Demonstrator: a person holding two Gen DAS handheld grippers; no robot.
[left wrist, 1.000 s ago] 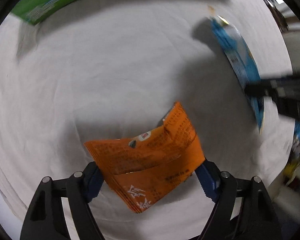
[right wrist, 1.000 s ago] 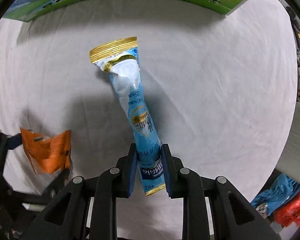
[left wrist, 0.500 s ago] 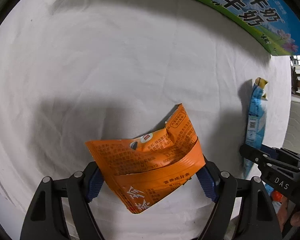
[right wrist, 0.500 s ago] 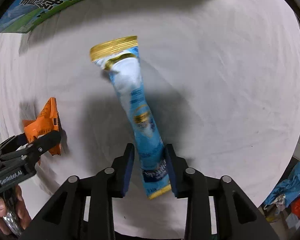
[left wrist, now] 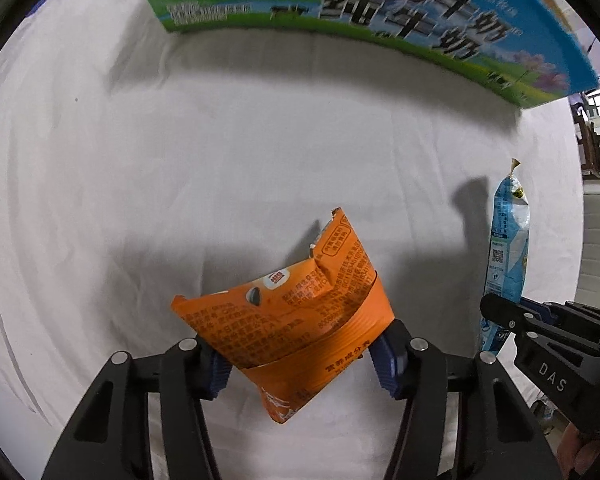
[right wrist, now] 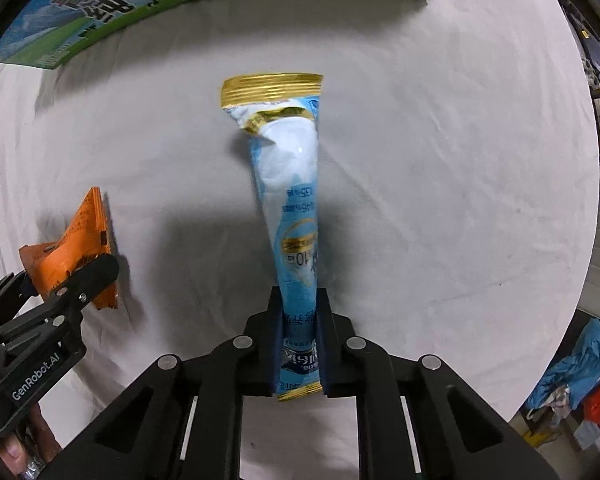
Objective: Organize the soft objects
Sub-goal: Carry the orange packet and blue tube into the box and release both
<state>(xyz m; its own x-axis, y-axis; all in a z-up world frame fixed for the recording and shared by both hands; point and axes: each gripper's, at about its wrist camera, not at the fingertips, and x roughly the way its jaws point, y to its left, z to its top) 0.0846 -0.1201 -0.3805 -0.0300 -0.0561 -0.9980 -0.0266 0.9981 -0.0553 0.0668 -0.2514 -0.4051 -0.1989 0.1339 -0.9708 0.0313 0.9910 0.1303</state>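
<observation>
Left gripper (left wrist: 306, 360) is pinching a crumpled orange packet (left wrist: 296, 316) between its blue-padded fingers (left wrist: 386, 360), jaws spread fairly wide around the packet's lower half. The packet is sticking up and forward from the grip, one torn corner pointing up, and is hanging above the white cloth (left wrist: 180, 180) covering the bench.

Right gripper (right wrist: 300, 344) is clamping the bottom end of a long blue-and-white pouch (right wrist: 292, 184), jaws nearly closed on it. The pouch is standing out along the fingers, its gold-sealed top end farthest from the gripper, casting a shadow on the cloth below.

In the left wrist view, the right gripper with its pouch is showing at the right edge, near the orange packet but apart from it.

A green-and-blue printed carton (left wrist: 380, 20) is sitting on the cloth beyond both grippers. Crumpled blue and red bags (right wrist: 580, 376) are lying off the bench edge at right.
</observation>
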